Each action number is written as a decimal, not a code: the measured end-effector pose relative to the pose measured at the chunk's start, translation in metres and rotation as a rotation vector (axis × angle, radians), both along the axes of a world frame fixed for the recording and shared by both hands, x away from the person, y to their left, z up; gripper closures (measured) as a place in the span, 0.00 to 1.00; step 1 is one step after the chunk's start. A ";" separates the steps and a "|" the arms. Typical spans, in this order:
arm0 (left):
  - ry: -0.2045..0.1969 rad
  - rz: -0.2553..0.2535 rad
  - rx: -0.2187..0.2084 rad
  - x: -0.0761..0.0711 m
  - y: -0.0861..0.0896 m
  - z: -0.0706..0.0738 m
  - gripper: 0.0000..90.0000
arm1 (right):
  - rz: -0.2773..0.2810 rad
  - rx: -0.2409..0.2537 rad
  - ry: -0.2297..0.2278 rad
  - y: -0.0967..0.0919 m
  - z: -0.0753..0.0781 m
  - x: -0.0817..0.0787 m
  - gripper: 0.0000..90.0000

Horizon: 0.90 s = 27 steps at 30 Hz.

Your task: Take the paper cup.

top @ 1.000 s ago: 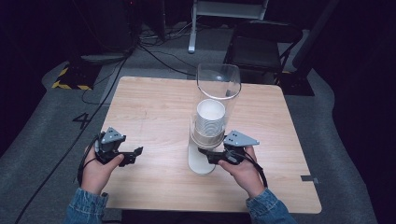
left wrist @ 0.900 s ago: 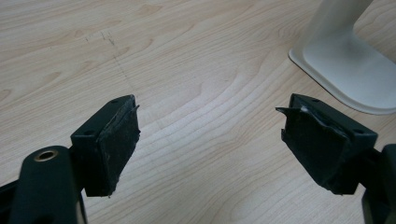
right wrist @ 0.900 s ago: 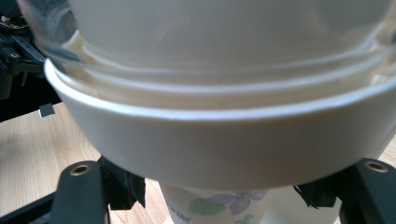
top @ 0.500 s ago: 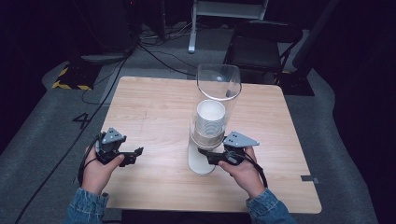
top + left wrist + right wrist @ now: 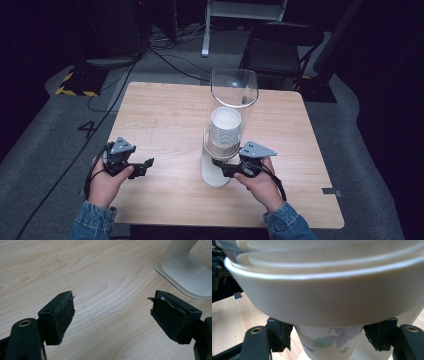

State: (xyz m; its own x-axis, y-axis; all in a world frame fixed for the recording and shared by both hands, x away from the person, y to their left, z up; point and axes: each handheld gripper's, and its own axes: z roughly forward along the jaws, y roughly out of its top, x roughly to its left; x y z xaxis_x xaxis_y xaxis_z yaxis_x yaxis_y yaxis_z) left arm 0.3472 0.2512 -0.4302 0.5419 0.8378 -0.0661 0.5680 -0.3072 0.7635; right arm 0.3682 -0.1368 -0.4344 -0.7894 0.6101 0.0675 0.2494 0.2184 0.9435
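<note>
In the high view, a person is sitting at a light wooden desk [image 5: 165, 115], with denim sleeves coming in from the bottom. The left tool [image 5: 146, 164] is hovering low over the near left part of the desk, its jaws spread with nothing between them. A cup dispenser [image 5: 227, 130] is standing near the middle of the desk: a clear tube holding a stack of white paper cups [image 5: 225, 127], on a white base [image 5: 212, 175]. The right tool [image 5: 218, 164] is reaching in from the right, just under the tube, above the base.

In the left gripper view, the left tool [image 5: 112, 315] is showing two black padded jaws held well apart over bare wood grain. The white base [image 5: 187, 272] is lying ahead to the upper right, apart from the jaws.

In the right gripper view, the right tool [image 5: 327, 336] is straddling the bottom cup [image 5: 329, 342], a white one with a printed flower, hanging below the dispenser's wide white collar [image 5: 324, 302]. One jaw is sitting on each side of the cup; I cannot tell whether the pads are touching it.
</note>
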 end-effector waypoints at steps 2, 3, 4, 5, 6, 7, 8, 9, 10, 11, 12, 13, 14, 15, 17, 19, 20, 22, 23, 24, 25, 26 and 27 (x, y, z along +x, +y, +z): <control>0.003 0.000 0.000 0.000 -0.001 -0.001 0.21 | 0.000 -0.002 -0.001 0.000 0.000 0.000 0.35; 0.003 0.000 0.000 0.000 -0.001 -0.001 0.21 | 0.000 -0.002 -0.002 0.000 -0.001 0.000 0.35; 0.004 -0.001 0.002 0.000 -0.001 -0.001 0.21 | 0.000 -0.004 -0.003 0.000 -0.001 0.000 0.35; 0.003 -0.002 0.002 0.000 -0.001 -0.001 0.21 | 0.000 -0.006 -0.003 0.000 -0.001 -0.001 0.35; 0.003 -0.001 0.002 0.000 -0.001 -0.001 0.21 | 0.000 -0.007 -0.004 0.000 -0.001 -0.001 0.35; 0.003 -0.001 0.002 0.000 -0.001 -0.001 0.21 | 0.000 -0.007 -0.004 0.000 -0.001 -0.001 0.35; 0.001 0.000 0.002 0.000 -0.002 -0.001 0.21 | 0.000 -0.006 -0.002 0.000 -0.001 -0.001 0.35; 0.001 0.000 0.002 0.000 -0.002 -0.001 0.21 | 0.000 -0.006 -0.002 0.000 -0.001 -0.001 0.35; 0.003 0.000 -0.002 0.000 -0.002 -0.002 0.21 | 0.003 -0.008 -0.001 0.000 -0.001 0.000 0.35; 0.003 0.000 -0.002 0.000 -0.001 -0.002 0.21 | 0.003 -0.008 -0.001 0.000 -0.002 0.000 0.36; 0.004 0.000 -0.002 0.000 -0.001 -0.002 0.21 | 0.002 -0.010 -0.002 0.000 -0.002 0.000 0.36; 0.004 -0.001 -0.001 0.000 -0.001 -0.002 0.21 | 0.003 -0.010 0.000 0.000 -0.002 -0.001 0.36; 0.004 -0.001 -0.001 0.000 -0.001 -0.002 0.21 | 0.003 -0.011 0.000 0.000 -0.002 0.000 0.36; 0.004 0.000 -0.001 0.000 -0.001 -0.002 0.21 | 0.002 -0.014 0.001 -0.001 -0.002 0.000 0.36; 0.006 0.001 -0.001 0.000 -0.001 -0.002 0.21 | 0.006 -0.015 0.008 -0.001 -0.003 0.000 0.36; 0.005 0.000 -0.001 0.000 -0.001 -0.002 0.21 | 0.007 -0.016 0.008 -0.002 -0.005 0.001 0.36; 0.003 0.000 -0.002 0.000 -0.002 -0.002 0.21 | 0.008 -0.018 0.007 -0.002 -0.005 0.001 0.36; 0.004 -0.001 0.000 0.000 -0.001 -0.002 0.21 | 0.013 -0.023 0.004 -0.002 -0.004 0.001 0.37; 0.009 0.002 -0.004 0.000 -0.002 -0.002 0.21 | 0.015 -0.024 0.004 -0.002 -0.005 0.001 0.37; 0.008 0.001 0.001 0.001 -0.001 -0.003 0.21 | 0.015 -0.025 0.000 -0.001 -0.005 0.001 0.37; 0.008 0.001 0.001 0.001 -0.001 -0.003 0.21 | 0.015 -0.025 0.000 -0.001 -0.005 0.001 0.37; 0.012 -0.002 0.003 0.001 -0.001 -0.004 0.21 | 0.014 -0.026 0.001 -0.002 -0.006 0.001 0.37; 0.012 -0.002 0.003 0.001 -0.001 -0.004 0.21 | 0.014 -0.026 0.001 -0.002 -0.006 0.001 0.37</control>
